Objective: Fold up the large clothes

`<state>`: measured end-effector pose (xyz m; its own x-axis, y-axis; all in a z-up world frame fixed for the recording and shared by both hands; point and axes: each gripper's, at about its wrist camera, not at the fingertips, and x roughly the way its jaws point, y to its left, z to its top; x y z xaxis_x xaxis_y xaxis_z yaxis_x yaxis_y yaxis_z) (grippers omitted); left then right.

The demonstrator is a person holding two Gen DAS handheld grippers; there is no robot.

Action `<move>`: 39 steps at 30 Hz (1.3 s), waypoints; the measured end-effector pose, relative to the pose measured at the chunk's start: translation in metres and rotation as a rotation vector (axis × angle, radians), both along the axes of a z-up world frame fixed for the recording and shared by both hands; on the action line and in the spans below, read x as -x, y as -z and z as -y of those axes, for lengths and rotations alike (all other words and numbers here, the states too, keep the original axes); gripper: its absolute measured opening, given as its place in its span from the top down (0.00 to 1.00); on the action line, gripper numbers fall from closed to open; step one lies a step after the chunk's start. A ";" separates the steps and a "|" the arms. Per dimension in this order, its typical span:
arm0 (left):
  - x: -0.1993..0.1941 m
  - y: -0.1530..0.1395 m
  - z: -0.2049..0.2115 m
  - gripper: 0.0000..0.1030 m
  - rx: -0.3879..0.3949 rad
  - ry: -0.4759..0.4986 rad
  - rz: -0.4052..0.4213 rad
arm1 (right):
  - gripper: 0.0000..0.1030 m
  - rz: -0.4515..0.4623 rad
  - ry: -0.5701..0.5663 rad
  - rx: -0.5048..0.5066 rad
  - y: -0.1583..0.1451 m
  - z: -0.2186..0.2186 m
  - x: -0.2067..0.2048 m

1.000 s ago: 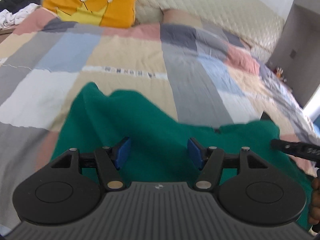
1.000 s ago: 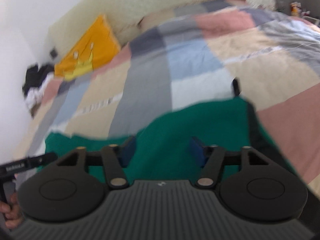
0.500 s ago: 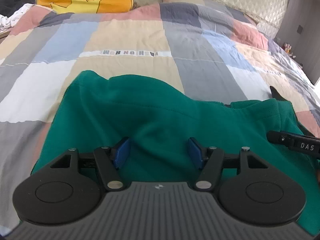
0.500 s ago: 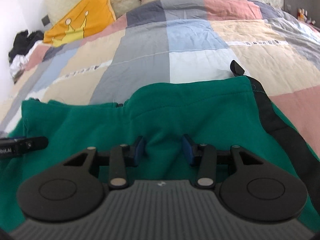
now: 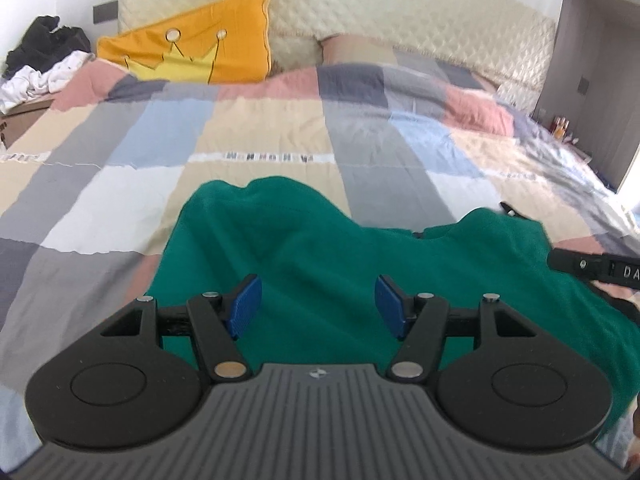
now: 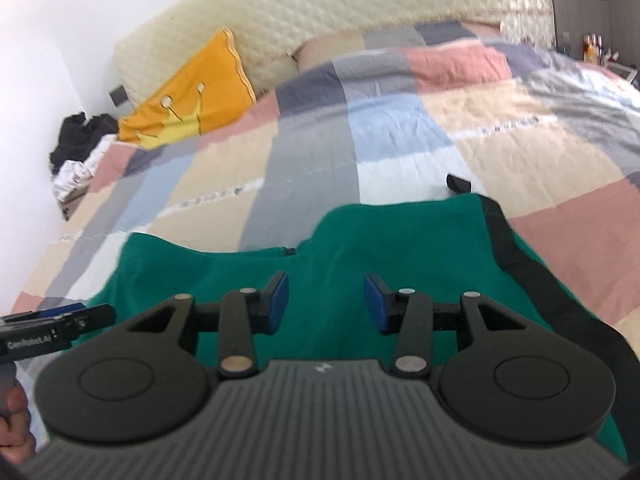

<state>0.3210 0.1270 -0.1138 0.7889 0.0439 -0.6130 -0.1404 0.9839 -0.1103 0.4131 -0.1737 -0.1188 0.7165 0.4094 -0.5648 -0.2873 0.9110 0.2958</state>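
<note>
A large green garment (image 5: 320, 248) lies spread on the patchwork bedspread (image 5: 256, 128), its far edge rumpled into two humps. A black stripe (image 6: 516, 256) runs down its right side and a black strap end (image 6: 458, 183) pokes out beyond it. My left gripper (image 5: 318, 306) hovers over the garment's left half, blue pads wide apart with nothing pinched. My right gripper (image 6: 326, 302) hangs over the green garment (image 6: 360, 248) on its right half, pads apart and gripping nothing. The other tool shows at each view's edge, with a hand (image 6: 12, 420) on it.
An orange crown pillow (image 5: 192, 56) leans on the quilted headboard (image 5: 400, 20). A pile of dark and white clothes (image 5: 40, 60) sits at the far left beside the bed. Small bottles (image 5: 560, 124) stand by the far right wall.
Both grippers have drawn back and risen since half a second ago, so the garment looks smaller and the headboard has come into view. Both pairs of pads keep about the same gap.
</note>
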 end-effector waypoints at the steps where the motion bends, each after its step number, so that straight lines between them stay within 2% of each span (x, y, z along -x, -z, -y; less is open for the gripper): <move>1: 0.007 -0.002 0.003 0.34 0.005 0.002 0.007 | 0.56 0.009 -0.005 -0.004 -0.003 0.001 0.008; 6: 0.050 -0.015 0.019 0.34 -0.014 0.014 0.054 | 0.56 0.043 -0.036 -0.021 -0.016 0.005 0.047; 15: 0.122 -0.028 0.043 0.34 -0.001 0.023 0.109 | 0.56 0.126 -0.055 -0.023 -0.032 0.009 0.108; 23: 0.168 -0.033 0.066 0.33 0.011 0.052 0.166 | 0.56 0.113 -0.088 -0.022 -0.026 0.010 0.151; 26: 0.171 -0.026 0.072 0.33 -0.002 0.055 0.154 | 0.56 0.102 -0.093 -0.011 -0.024 0.006 0.153; 32: 0.155 -0.008 0.068 0.30 0.046 0.060 0.083 | 0.55 0.002 -0.070 -0.062 -0.011 0.009 0.140; 35: 0.143 0.004 0.066 0.28 0.109 0.085 0.043 | 0.55 -0.089 -0.061 -0.125 0.000 0.011 0.133; 39: 0.133 0.015 0.068 0.26 0.151 0.093 0.008 | 0.55 -0.238 -0.028 -0.247 0.019 0.019 0.123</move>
